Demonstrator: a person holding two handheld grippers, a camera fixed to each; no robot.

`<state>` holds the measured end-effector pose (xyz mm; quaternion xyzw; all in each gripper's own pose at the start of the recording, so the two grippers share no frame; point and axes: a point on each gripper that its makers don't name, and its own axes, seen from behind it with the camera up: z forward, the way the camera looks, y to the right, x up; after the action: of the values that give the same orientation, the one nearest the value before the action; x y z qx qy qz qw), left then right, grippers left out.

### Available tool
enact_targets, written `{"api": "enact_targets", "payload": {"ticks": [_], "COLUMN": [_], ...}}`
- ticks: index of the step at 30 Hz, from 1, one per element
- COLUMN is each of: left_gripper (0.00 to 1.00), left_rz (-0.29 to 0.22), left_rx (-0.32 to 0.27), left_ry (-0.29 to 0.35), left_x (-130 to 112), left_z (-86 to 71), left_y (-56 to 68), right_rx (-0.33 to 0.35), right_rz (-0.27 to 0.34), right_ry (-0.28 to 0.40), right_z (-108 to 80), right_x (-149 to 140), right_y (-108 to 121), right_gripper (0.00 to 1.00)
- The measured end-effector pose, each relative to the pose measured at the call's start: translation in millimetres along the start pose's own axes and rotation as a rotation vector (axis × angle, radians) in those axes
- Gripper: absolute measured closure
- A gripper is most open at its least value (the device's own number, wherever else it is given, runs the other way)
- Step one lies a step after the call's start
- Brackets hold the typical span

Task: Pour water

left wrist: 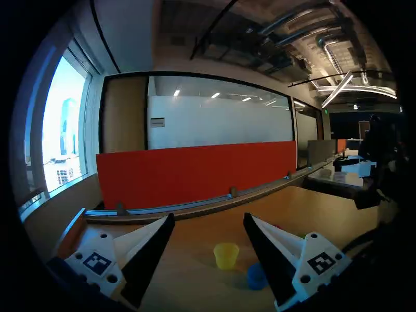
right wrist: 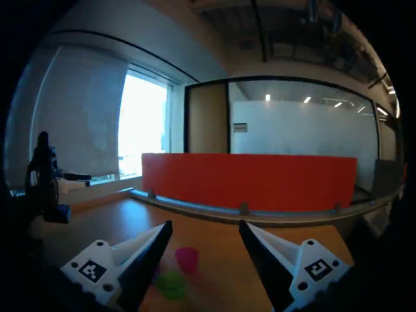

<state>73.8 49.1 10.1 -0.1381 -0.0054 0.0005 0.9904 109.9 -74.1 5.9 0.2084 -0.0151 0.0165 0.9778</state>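
Note:
In the left gripper view, a yellow cup (left wrist: 226, 255) stands upright on the wooden table (left wrist: 312, 208), and a blue cup (left wrist: 255, 275) sits just right of it, partly hidden by the right finger. My left gripper (left wrist: 208, 221) hovers above them, open and holding nothing. In the right gripper view, a pink cup (right wrist: 187, 259) stands on the table (right wrist: 218, 244) with a green cup (right wrist: 170, 285) nearer and lower. My right gripper (right wrist: 205, 226) is open above them, nothing between its fingers.
An orange divider panel (left wrist: 197, 171) runs along the table's far edge, with a glass wall behind. A window (left wrist: 62, 140) is at the left. The other gripper (right wrist: 44, 182) shows at the left of the right gripper view. Dark equipment (left wrist: 379, 156) stands at the right.

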Motion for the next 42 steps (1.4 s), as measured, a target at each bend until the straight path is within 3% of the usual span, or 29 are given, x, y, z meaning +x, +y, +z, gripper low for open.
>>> {"api": "enact_targets", "payload": {"ticks": [6,15,22,32,42], "left_gripper": [0.01,0.01,0.02,0.02,0.02], "left_rz": [-0.025,0.006,0.021,0.050,0.071], "left_rx": [-0.087,-0.166,-0.244,-0.311,-0.359], "left_ry": [-0.006,-0.038,-0.098,-0.177,-0.260], "left_x": [3.4,2.6,-14.8,-44.3,-81.7], "left_z": [1.8,4.1,6.9,13.9,22.0], "left_y": [11.9,22.7,36.5,45.4,52.9], "right_rx": [0.105,0.172,0.219,0.273,0.311], "right_rz": [0.022,-0.046,-0.109,-0.179,-0.171], "right_ry": [-0.003,-0.062,-0.130,-0.223,-0.291], "right_z": [0.5,3.8,5.7,7.0,11.8], "right_x": [10.1,7.1,-8.8,-39.3,-74.9], "right_y": [-16.3,-30.8,-38.4,-46.3,-48.2], "right_gripper": [0.01,0.01,0.01,0.01,0.01]}}
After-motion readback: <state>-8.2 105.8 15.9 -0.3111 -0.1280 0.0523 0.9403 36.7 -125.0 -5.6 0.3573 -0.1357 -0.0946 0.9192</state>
